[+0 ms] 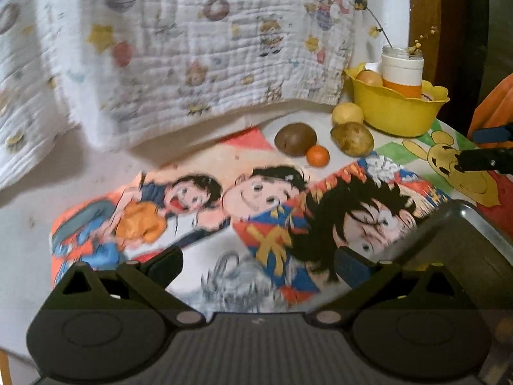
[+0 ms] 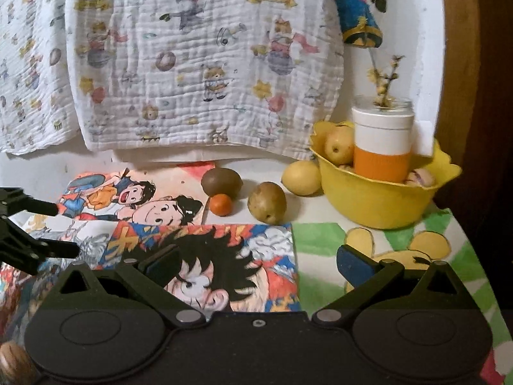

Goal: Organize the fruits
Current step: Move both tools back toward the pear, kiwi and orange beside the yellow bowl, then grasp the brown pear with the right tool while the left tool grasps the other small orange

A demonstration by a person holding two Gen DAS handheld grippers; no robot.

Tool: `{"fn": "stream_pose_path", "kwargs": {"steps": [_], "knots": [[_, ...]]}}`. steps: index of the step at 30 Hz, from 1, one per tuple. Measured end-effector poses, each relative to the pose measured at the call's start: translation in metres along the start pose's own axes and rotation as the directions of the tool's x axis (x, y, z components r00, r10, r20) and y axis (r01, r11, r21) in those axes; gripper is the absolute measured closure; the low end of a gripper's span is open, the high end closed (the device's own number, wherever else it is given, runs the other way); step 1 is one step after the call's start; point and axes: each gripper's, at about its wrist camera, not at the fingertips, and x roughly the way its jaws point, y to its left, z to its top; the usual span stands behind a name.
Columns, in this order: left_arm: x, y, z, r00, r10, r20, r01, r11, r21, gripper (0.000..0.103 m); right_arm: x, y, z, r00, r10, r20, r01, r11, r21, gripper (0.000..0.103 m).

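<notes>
Clearly the loose fruits (kiwi (image 2: pixel 222 181), small orange (image 2: pixel 220 204), brown pear (image 2: pixel 267 202), lemon (image 2: pixel 301 177)) lie ahead beside the yellow bowl (image 2: pixel 378 202), nearer the right gripper (image 2: pixel 256 266) than the left gripper (image 1: pixel 258 264), both spread wide and empty.

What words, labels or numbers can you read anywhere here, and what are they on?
None can be read.
Cartoon posters: yellow marks near the drawn faces, too stylised and blurred to read.
White and orange jar: no label shows.
Patterned cloth: pictures only.
</notes>
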Motion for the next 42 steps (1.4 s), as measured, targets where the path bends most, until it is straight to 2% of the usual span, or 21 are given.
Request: {"fn": "stream_pose_path", "kwargs": {"steps": [6, 12, 15, 18, 25, 34, 42], "knots": [[0.025, -0.006, 0.011, 0.998, -0.032, 0.048, 0.03, 0.998, 0.047, 0.0, 0.031, 0.004, 0.013, 0.999, 0.038, -0.022, -0.037, 0.997, 0.067, 0.001], [0.048, -0.022, 0.022, 0.985, -0.123, 0.122, 0.117, 0.992, 0.053, 0.0, 0.06, 0.002, 0.023, 0.999, 0.048, -0.008, -0.046, 0.979, 0.197, 0.001], [0.058, -0.035, 0.03, 0.978, -0.142, 0.153, 0.126, 0.986, 0.113, 0.0, 0.074, -0.002, 0.027, 1.0, 0.025, 0.001, -0.025, 0.969, 0.247, 0.002], [0.073, -0.045, 0.035, 0.981, -0.125, 0.151, 0.103, 0.984, 0.148, 0.001, 0.091, -0.008, 0.028, 1.0, -0.01, 0.007, 0.007, 0.953, 0.302, 0.011], [0.099, -0.05, 0.036, 0.979, -0.167, 0.12, 0.154, 0.982, 0.11, 0.001, 0.121, -0.016, 0.029, 1.0, -0.029, -0.005, 0.029, 0.931, 0.363, 0.02], [0.119, -0.058, 0.034, 0.988, -0.118, 0.096, 0.107, 0.988, 0.115, 0.009, 0.145, -0.016, 0.028, 0.999, -0.038, -0.018, 0.041, 0.928, 0.37, 0.037], [0.127, -0.059, 0.042, 0.989, -0.099, 0.107, 0.088, 0.991, 0.103, 0.014, 0.156, -0.018, 0.029, 0.997, -0.078, -0.029, 0.083, 0.928, 0.363, 0.039]]}}
